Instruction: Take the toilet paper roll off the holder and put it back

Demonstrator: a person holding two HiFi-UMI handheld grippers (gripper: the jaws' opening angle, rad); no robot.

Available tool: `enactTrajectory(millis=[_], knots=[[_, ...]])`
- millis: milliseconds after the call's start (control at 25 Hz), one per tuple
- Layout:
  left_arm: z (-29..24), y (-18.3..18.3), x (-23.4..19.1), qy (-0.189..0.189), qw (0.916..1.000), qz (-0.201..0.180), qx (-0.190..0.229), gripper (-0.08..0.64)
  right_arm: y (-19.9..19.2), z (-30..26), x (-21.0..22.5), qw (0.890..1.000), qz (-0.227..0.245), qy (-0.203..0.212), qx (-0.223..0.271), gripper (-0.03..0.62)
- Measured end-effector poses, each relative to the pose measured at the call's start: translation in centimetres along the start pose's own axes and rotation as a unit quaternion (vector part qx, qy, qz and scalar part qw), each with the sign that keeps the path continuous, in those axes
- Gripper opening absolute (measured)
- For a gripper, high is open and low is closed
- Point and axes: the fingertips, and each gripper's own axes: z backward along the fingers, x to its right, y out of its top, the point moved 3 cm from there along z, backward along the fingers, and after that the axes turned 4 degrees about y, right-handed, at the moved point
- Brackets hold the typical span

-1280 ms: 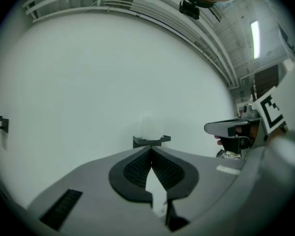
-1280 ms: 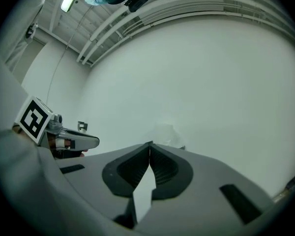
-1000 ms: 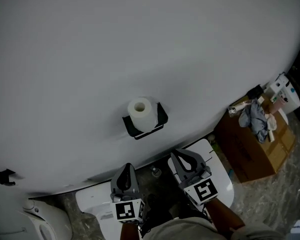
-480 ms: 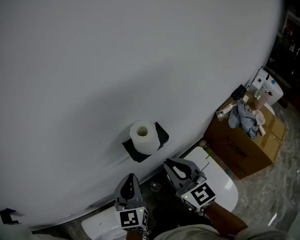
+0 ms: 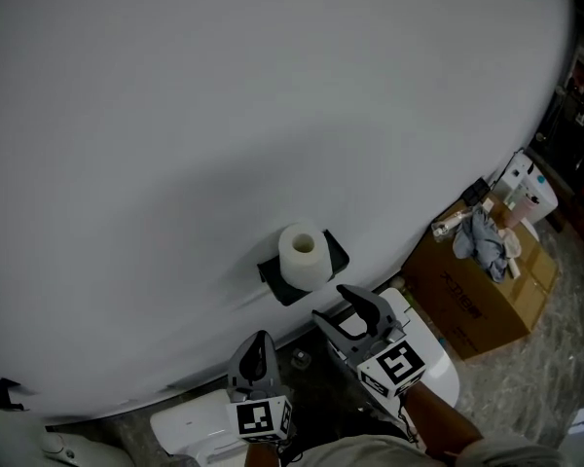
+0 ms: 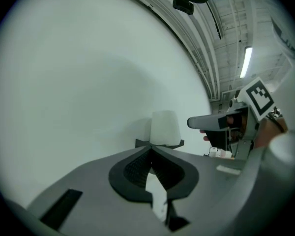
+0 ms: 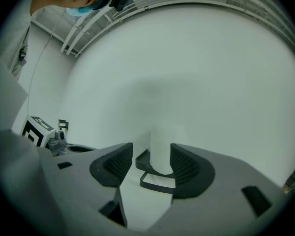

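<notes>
White painted wall (image 5: 224, 115) fills nearly everything ahead of both tools, and grey veined floor (image 5: 557, 358) shows to the right of the right hand-held gripper (image 5: 328, 301). Farther out on that side a brown cardboard box (image 5: 472, 295) stands against the wall, with a crumpled bluish cloth (image 5: 485, 241) and a few white bottles (image 5: 526, 185) on top; whether the box holds anything inside cannot be told. A white fixture (image 5: 430, 353) lies just under and to the right of the right hand-held gripper. The toilet paper roll (image 5: 303, 256) stands upright on its black holder (image 5: 337, 255) on the wall, just ahead of the right hand-held gripper's tips and ahead and to the right of the left hand-held gripper (image 5: 260, 342). The right one points level at the roll, its jaws spread after just opening, the roll framed in the gap but not pinched. The left one also points level, its jaws pressed together with nothing between them.
</notes>
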Motion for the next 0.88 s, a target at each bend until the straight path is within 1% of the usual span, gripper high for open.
enactTrajectory(millis=[120,320,600,760,880], knots=[[0.7,-0.1,-1.3,0.013,0.9999,0.001,0.003,0.003,0.0,-0.9,0.9,1.000,-0.002,-0.018,0.002,0.247],[1.3,-0.6,-3.1,0.022,0.9998,0.004,-0.001,0.003,0.0,-2.3,2.4,0.999,-0.021,-0.039,0.004,0.276],[0.6,0.0,-4.4,0.016,0.9999,0.005,0.003,0.003,0.6,-4.5,2.6,0.999,-0.023,-0.043,0.005,0.317],[0.0,0.2,-4.7,0.009,1.0000,0.000,0.005,0.003,0.6,-5.4,3.0,0.998,-0.032,-0.046,0.005,0.356],[-0.5,0.2,-5.0,0.005,1.0000,-0.001,0.005,0.003,0.5,-6.1,3.3,0.998,-0.036,-0.046,0.002,0.365]])
